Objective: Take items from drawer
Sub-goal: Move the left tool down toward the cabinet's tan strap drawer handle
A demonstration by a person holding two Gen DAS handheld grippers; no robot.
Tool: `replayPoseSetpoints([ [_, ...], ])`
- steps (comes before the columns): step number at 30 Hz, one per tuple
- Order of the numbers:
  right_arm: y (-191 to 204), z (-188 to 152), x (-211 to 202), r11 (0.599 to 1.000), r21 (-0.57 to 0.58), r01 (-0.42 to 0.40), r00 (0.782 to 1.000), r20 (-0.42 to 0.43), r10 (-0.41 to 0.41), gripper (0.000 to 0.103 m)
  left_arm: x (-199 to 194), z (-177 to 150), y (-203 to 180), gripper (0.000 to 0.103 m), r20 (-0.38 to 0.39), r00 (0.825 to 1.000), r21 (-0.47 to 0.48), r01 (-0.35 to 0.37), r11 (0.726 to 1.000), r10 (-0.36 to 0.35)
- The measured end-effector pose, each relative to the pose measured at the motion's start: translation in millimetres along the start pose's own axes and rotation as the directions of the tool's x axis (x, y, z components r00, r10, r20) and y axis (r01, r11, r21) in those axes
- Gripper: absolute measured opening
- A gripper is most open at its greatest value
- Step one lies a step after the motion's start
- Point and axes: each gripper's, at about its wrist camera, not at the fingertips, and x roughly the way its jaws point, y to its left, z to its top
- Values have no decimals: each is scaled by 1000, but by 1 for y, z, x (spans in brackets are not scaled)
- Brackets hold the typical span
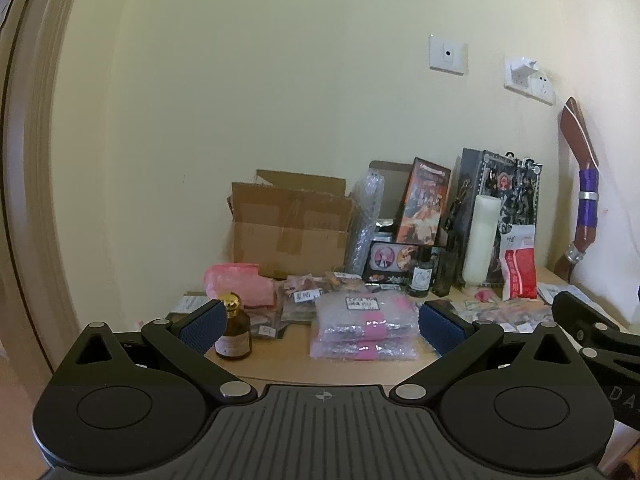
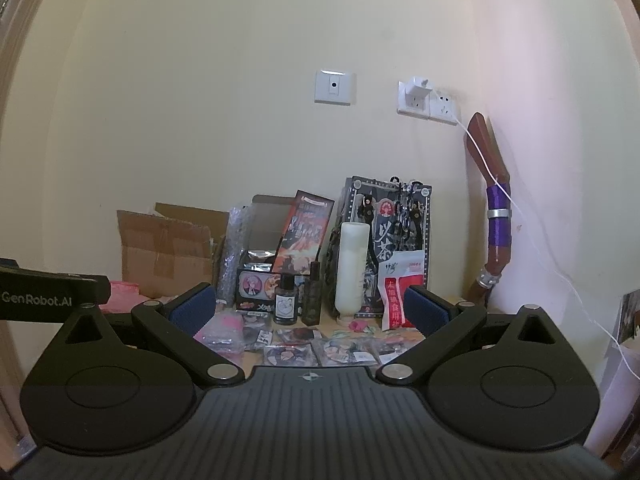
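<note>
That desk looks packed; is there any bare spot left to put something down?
Little. A bare strip of desk runs along the near edge, in front of the amber bottle and bubble-wrap packets. Another small patch lies beside the red pouch. Toward the cardboard box it is crowded.

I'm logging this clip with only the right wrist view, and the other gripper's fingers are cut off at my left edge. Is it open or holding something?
Observer: The left gripper is open, with nothing between its pads.
Operator: Is there anything at the desk's left front that I can't see?
Observer: Yes, an amber bottle with a gold cap stands upright there, just beyond the gripper's left finger.
Operator: Does the left wrist view show a drawer?
Observer: No. It shows the desk's front edge below the fingers, but no drawer.
</note>
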Motion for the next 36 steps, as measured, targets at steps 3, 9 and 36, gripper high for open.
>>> replayPoseSetpoints([
  [3, -1, -1, 2, 1000, 2, 2, 1000, 0, -2, 103, 4, -2, 6, 103, -20, 1000, -14, -9, 1000, 9],
  [9, -3, -2, 5, 1000, 6, 5, 1000, 0, -5, 103, 13, -3, 4, 103, -48, 999, 0, -18, 1000, 18],
  [36, -11, -18, 13, 1000, 4, 28, 999, -25, -28, 103, 70, -41, 11, 103, -417, 908, -174, -38, 984, -39],
])
